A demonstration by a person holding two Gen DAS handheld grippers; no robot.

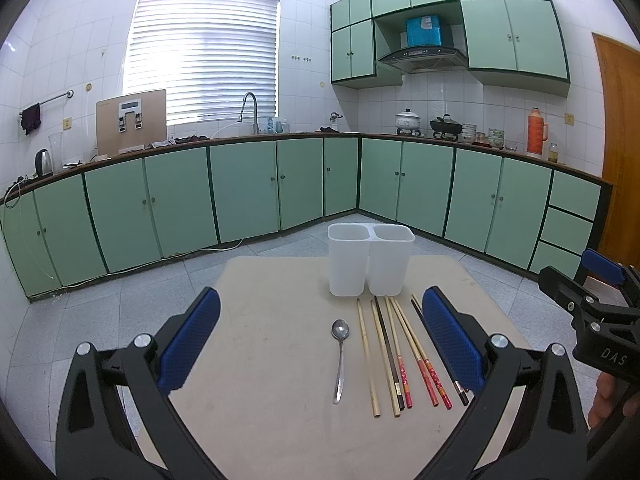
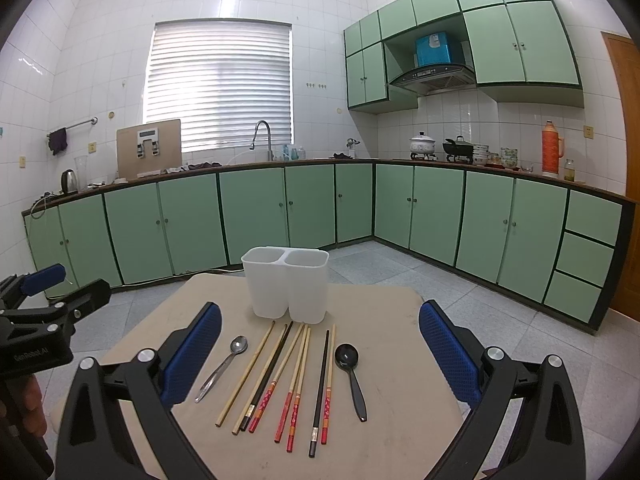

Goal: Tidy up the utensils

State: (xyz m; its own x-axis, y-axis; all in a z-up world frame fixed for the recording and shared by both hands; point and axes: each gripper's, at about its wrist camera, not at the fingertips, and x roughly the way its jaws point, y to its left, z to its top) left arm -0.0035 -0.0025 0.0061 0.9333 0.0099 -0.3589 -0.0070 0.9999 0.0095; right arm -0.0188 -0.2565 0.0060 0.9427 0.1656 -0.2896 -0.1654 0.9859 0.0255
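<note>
Both tools, left (image 1: pixel 320 336) & right (image 2: pixel 320 344), gape wide, empty, above chopsticks (image 2: pixel 280 376) w/o touching.

Black tongs (image 1: pixel 320 344) with blue textured pads (image 1: pixel 452 344), silver screws, "DAS" lettering.

Chopsticks (image 2: pixel 280 380) lie between two spoons (image 2: pixel 222 368), before the holder (image 2: pixel 286 284).

in my left wrist view the blue pad (image 1: pixel 452 344) covers the rightmost chopsticks (image 1: pixel 440 356) and hides the black spoon (image 2: pixel 351 372) entirely. the holder (image 2: pixel 286 284) interior stays out of sight. the desk (image 2: pixel 400 360) near edge is cut off.
</note>
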